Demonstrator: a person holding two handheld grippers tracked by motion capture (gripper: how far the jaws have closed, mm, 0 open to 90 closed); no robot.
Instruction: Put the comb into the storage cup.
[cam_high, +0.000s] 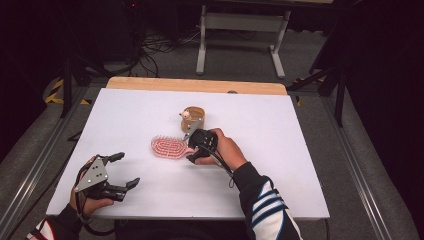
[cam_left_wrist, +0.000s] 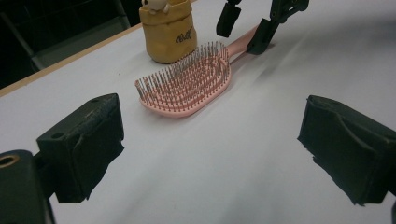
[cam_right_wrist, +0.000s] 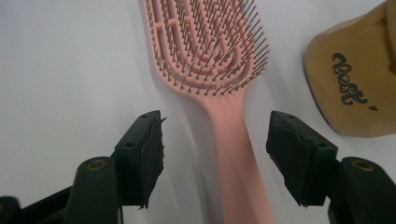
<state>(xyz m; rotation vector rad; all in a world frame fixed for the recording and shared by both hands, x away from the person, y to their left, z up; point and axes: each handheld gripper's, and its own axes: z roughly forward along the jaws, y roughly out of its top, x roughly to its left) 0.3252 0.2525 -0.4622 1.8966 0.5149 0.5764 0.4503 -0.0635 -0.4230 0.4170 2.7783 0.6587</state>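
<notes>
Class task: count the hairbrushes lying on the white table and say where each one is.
1. The pink hairbrush lies mid-table, bristles up, just in front of the yellow pouch.

Pink hairbrush (cam_right_wrist: 205, 42), mustard-yellow pouch (cam_left_wrist: 169, 32)

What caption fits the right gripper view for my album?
The right tool straddles the pink hairbrush's handle, pads not yet touching, beside a yellow pouch.

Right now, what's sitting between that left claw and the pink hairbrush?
Nothing: in the left gripper view, bare white table runs from the open left gripper up to the pink hairbrush. The high view shows the same bare stretch.
</notes>
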